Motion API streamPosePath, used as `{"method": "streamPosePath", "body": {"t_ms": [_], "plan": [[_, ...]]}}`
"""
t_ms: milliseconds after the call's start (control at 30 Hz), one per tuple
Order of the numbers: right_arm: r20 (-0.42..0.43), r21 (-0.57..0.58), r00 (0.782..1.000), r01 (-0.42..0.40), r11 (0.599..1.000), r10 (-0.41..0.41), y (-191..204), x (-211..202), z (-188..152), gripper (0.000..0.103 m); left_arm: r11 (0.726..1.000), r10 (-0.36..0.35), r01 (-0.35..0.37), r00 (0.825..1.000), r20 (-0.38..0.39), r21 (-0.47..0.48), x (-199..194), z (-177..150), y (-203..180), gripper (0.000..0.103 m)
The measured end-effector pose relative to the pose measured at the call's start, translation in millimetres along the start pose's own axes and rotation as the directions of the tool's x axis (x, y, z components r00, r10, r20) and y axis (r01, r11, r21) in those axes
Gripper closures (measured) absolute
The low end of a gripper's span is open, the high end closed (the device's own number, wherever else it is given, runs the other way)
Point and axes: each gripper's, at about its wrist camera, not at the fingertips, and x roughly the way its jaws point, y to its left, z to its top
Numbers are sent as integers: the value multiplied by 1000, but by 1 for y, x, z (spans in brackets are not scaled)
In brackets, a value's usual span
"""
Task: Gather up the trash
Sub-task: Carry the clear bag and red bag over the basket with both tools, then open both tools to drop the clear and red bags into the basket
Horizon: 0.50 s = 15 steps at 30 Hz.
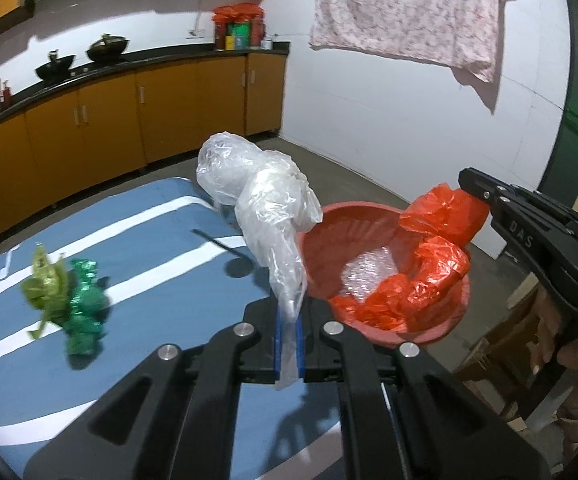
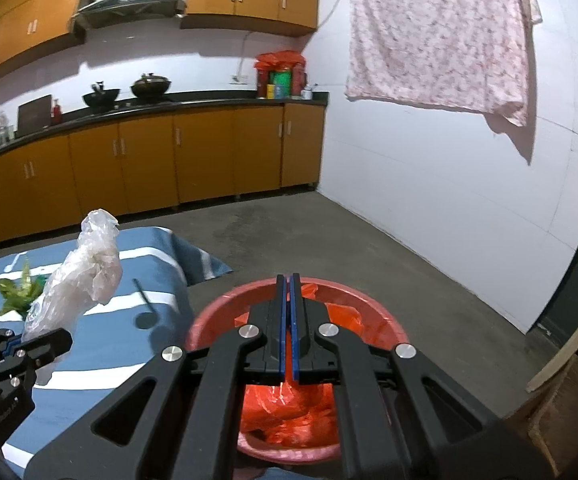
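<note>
- Trash is partly picked up, and some is left.
- The left gripper (image 1: 289,334) is squeezed tight on a clear plastic bag (image 1: 261,200). The bag sticks up from its blue pads, just beside the rim of the red basin (image 1: 317,216).
- The right gripper (image 2: 289,328) is squeezed tight on a red plastic bag (image 1: 437,240). It holds the bag over the basin, and most of the bag hangs down inside.
- Something clear and crinkly (image 1: 363,276) already lies at the bottom of the basin. I think it is more plastic trash, but I cannot tell for sure.
- The basin sits at the edge of the blue striped cloth (image 1: 149,272), next to the grey floor.
- A green bag (image 1: 85,312) and a yellow-green wrapper (image 1: 45,284) lie together on the cloth, well apart from the basin. Nobody holds them.
- I think both held bags need to be let go into the basin next.
- After that, the green bag and the wrapper are left to get.
- A thin dark stick (image 1: 217,242) also lies on the cloth. I cannot tell if it is trash.
</note>
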Motion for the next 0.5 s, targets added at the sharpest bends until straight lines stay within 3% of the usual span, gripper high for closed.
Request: {"method": "streamPosePath", "body": {"t_ms": [500], "plan": [[-44,72,997,66,995,-63,-52,37,-5,101,992,-97,102,993,-65,68,59,3,-52,96]]}}
